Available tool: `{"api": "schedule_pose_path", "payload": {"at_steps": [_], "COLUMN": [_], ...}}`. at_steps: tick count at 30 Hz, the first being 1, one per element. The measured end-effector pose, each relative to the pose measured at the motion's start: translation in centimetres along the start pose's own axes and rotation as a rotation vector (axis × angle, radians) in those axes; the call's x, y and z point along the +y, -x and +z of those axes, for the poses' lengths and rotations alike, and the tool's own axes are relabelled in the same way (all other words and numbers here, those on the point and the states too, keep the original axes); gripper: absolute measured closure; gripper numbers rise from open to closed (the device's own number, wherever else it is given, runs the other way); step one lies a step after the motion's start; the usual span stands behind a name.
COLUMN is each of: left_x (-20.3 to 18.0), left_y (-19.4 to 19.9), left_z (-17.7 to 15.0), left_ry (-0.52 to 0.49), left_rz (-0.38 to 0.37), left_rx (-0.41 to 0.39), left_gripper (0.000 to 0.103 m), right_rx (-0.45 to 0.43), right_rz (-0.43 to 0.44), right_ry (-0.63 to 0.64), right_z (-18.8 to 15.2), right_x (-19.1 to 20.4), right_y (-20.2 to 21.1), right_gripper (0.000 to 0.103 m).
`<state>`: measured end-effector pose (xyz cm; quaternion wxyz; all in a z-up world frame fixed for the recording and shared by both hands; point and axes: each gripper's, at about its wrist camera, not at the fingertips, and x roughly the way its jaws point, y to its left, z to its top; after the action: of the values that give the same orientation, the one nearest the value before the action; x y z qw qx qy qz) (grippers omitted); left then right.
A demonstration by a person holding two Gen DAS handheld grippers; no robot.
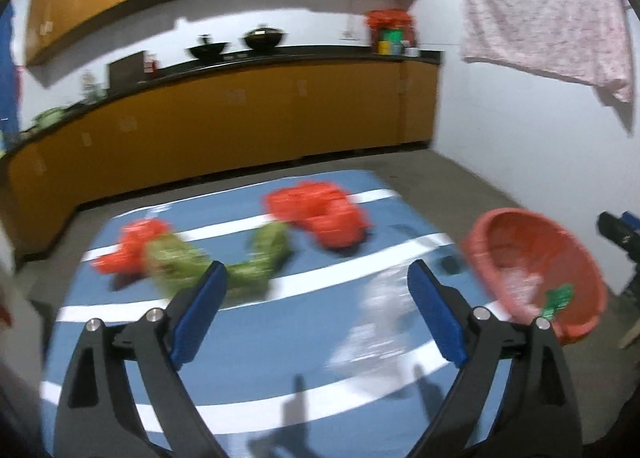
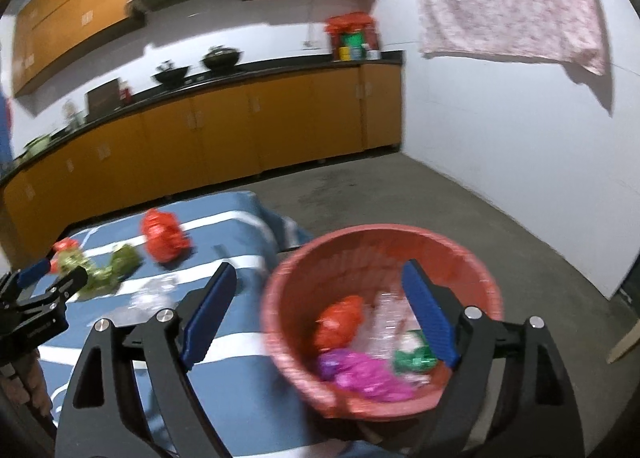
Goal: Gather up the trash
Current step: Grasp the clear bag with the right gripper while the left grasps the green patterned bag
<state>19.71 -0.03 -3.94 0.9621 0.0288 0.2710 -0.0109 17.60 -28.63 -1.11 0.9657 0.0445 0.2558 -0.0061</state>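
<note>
On the blue striped table [image 1: 280, 338] lie a big red bag [image 1: 320, 214], a smaller red bag [image 1: 132, 246], crumpled green wrappers [image 1: 264, 254] and a clear plastic piece [image 1: 384, 318]. My left gripper [image 1: 317, 270] hangs open above them with nothing between its pads. A red basket [image 2: 380, 232] stands off the table's right edge, holding a red bag [image 2: 340, 320], a pink wrapper [image 2: 360, 374], a green wrapper [image 2: 414, 358] and clear plastic. My right gripper [image 2: 318, 268] is open over the basket's near left rim, empty.
Orange kitchen cabinets [image 1: 240, 126] with a dark counter run along the back, bearing woks and jars. A pink cloth [image 1: 552, 10] hangs on the white wall at the right. Bare concrete floor [image 2: 440, 210] spreads behind the basket. A hand [image 2: 36, 386] shows at the left edge.
</note>
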Motion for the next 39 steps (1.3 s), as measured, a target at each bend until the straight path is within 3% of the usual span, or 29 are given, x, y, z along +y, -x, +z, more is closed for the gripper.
{"api": "schedule_pose_path", "payload": {"at_steps": [6,9,16,23,28,33,39], "left_x": [7.7,10.2,14.4,15.9,15.1,13.1,12.1], "left_y": [0.7,1.3,2.1,2.0,1.1,-0.4,-3.5], "left_z": [-1.9,-2.7,-4.0,-4.3,-3.7,-2.6,-1.3], "left_ry": [0.09,0.132,0.187,0.22,0.197,0.154,0.16], "left_rz": [0.158,0.2,0.257,0.258,0.22,0.154,0.095], "left_rx": [0.027,0.034,0.044,0.04,0.031,0.033,0.052], "left_gripper": [0.011,0.01,0.009,0.009,0.009,0.009,0.009], "right_rx": [0.047,0.074,0.162,0.258,0.311,0.318,0.297], "right_rz": [0.127,0.167,0.135,0.062,0.084,0.113,0.121], "right_ry": [0.043,0.109,0.2,0.182,0.202,0.208,0.212], "right_z": [-0.6,-1.0,-2.8,-3.8,-4.7,-5.1,-5.1], "right_x": [6.6,10.6,15.3,15.9,16.0,15.4,13.8], "right_y": [-1.5,-2.6,-6.4,-10.2,-11.3,-10.8,-9.5], "right_gripper": [0.019,0.019,0.019,0.026,0.051,0.066,0.068]}}
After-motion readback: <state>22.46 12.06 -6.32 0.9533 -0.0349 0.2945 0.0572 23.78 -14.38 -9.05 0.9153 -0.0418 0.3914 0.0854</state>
